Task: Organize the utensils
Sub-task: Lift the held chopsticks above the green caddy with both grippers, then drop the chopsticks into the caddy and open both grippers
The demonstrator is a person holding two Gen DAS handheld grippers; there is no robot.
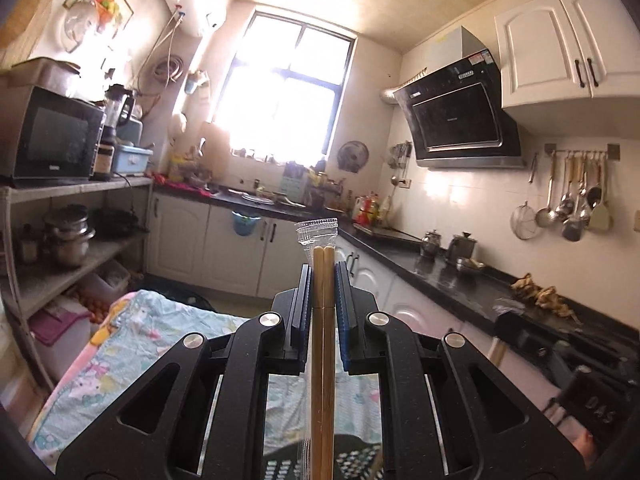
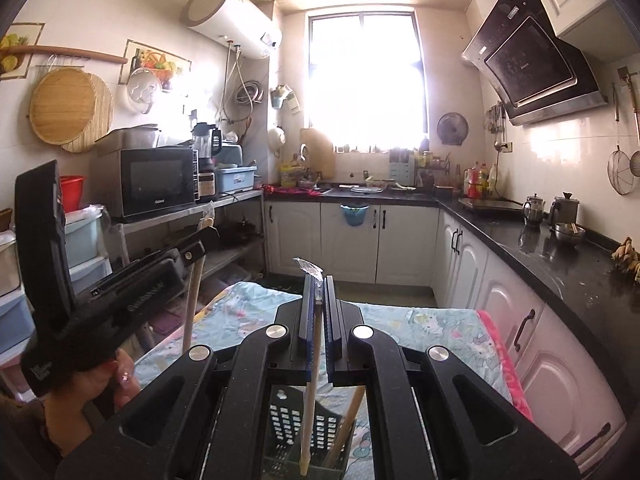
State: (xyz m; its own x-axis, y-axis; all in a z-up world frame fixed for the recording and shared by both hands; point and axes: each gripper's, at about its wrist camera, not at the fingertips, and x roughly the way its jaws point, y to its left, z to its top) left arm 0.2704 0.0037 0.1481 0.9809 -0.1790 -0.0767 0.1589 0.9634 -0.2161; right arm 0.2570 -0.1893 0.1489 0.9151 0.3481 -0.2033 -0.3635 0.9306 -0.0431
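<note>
**Left wrist view: wrapped chopsticks clamped, basket waiting below**

Left wrist camera shows the left gripper [image 1: 323, 280] nearly closed on a pair of wrapped chopsticks [image 1: 323, 320], the sticks running straight along its fingers with the clear wrapper poking past the tips. Gripping them lengthwise likely keeps them steady for a drop into a slot.

Right wrist camera shows the right gripper [image 2: 319, 300] pinched almost fully closed on a second wrapped stick [image 2: 311, 380], whose lower end hangs inside the black slotted basket [image 2: 288, 420]. That basket stands on the patterned cloth [image 2: 420, 332] covering the table, probably as the utensil holder. Another wooden stick [image 2: 346, 424] leans inside it.
</note>
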